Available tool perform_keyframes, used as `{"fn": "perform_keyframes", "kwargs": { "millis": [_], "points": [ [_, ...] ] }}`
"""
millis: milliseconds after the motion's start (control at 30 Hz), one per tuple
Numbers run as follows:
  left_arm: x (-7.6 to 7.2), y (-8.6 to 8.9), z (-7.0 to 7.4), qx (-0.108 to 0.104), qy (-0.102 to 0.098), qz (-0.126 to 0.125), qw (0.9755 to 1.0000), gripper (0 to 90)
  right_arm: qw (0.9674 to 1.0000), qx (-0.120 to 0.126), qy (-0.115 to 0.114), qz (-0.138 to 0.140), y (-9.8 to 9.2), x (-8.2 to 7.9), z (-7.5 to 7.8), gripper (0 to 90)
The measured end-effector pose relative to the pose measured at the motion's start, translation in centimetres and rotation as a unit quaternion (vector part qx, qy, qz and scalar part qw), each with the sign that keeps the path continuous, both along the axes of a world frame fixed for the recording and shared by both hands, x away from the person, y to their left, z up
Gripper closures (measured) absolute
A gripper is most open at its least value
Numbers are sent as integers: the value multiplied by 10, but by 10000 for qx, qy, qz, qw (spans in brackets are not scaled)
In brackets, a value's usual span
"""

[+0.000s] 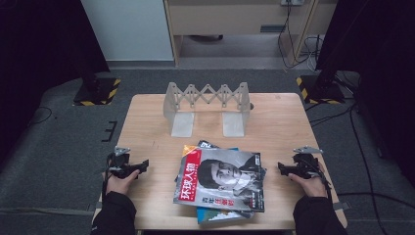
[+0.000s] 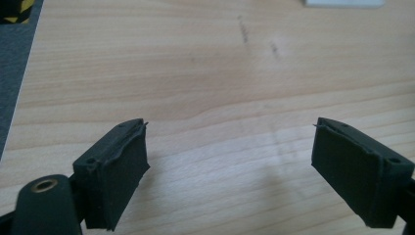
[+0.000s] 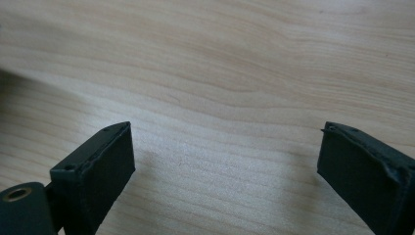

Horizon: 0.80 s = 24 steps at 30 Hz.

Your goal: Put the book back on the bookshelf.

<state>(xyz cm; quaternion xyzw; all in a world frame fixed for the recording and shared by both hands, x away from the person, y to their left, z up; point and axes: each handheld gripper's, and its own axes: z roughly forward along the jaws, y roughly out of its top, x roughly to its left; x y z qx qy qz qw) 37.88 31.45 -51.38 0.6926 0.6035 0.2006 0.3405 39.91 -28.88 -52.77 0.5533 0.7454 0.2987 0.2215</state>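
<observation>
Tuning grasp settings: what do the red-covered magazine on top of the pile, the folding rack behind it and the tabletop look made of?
Red-covered magazine: glossy coated paper, judging by the printed portrait cover and its sheen. Pale grey folding rack: probably translucent plastic with a matte finish, scissor-lattice back, flat feet. Light wooden tabletop: wood or wood-look laminate; grain lines show, smooth with a slight sheen.

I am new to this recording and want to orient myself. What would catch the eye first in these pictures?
The magazine with the red title strip lies on top of a small pile at the near middle of the wooden table. Behind it stands a pale expanding book rack, with nothing in it. The left gripper and the right gripper rest on either side of the pile, both open and holding nothing.
</observation>
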Motion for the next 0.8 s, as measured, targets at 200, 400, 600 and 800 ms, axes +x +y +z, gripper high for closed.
{"fn": "perform_keyframes", "kwargs": {
  "millis": [200, 400, 600, 800],
  "points": [
    [-14, -10, 16, -326, -251, -366, 9985, 166, 9993, 350, -44, -130, -3, -5, 14, 78],
    [-23, -15, 22, -523, -337, -479, 9969, 191, 9989, 431, -44, -196, -5, -10, 21, 77],
    [-28, -22, 26, -556, -383, -647, 9956, 194, 9987, 485, -111, -116, 0, -14, 26, 79],
    [-37, -35, 33, -649, -489, -860, 9930, 199, 9977, 639, -186, -126, 6, -21, 34, 82]
  ]
}}
